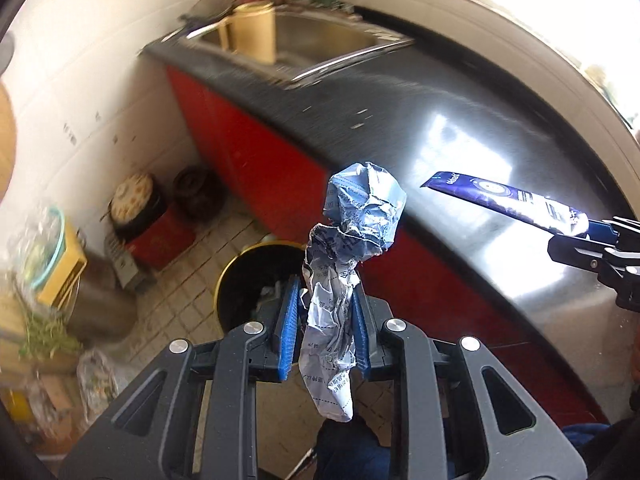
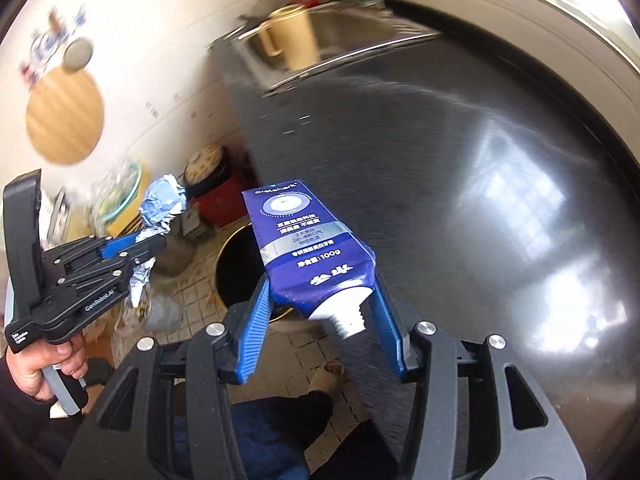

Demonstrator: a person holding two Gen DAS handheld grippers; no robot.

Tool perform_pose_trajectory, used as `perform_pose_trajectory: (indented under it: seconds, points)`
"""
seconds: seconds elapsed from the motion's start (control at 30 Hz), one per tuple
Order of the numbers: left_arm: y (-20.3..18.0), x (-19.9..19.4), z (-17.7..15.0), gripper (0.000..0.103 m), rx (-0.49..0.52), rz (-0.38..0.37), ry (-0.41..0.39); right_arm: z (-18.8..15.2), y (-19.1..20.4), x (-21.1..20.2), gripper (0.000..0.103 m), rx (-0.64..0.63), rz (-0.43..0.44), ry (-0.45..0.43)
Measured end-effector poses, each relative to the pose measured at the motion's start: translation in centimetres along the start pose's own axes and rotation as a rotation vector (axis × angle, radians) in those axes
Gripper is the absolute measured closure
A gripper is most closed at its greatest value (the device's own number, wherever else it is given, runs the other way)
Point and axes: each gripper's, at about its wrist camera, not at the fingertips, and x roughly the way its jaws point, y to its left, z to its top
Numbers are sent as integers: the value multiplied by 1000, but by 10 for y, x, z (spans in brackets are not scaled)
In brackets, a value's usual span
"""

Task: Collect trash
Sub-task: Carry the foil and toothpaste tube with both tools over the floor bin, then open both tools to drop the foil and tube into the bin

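My left gripper [image 1: 326, 292] is shut on a crumpled blue-grey wrapper [image 1: 356, 220], held above the floor near a black trash bin with a yellow rim [image 1: 240, 276]. It also shows in the right wrist view [image 2: 154, 246] with the wrapper [image 2: 162, 204]. My right gripper [image 2: 320, 280] is shut on a flattened dark blue toothpaste tube [image 2: 300, 232], held at the counter's edge over the bin [image 2: 236, 264]. The tube [image 1: 500, 200] and right gripper [image 1: 588, 232] show at the right of the left wrist view.
A dark shiny counter [image 1: 460, 140] with red cabinet fronts [image 1: 248, 152] runs right, with a steel sink [image 1: 312, 36] and a tan jug [image 1: 256, 32] at its far end. Pots, a red box [image 1: 160, 236] and bags clutter the tiled floor at left.
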Motion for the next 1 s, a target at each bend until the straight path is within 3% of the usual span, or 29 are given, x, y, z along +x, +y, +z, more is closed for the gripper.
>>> perform_pose_trajectory:
  seconds: [0.17,0.4,0.63,0.9,0.97,1.0]
  points:
    - [45,24,-18,79,-54,20,45,12,45,39,54,-83,15,69]
    - [83,67,-22,79,-105,21,88,27,78,87,54,-136,-16,136]
    - [95,89,-18,79,-108,4,111,37,90,132,54,-146,-52,206]
    - [101,97,-15,79,-120,-14,110,46,106,148,54,-180,-69,215]
    - [101,99,-13,77,-121,-34,111,49,110,153,51,-183,-62,228]
    - [103,101,-13,65,-119,-31,112,50,110,155,46,-182,-62,236]
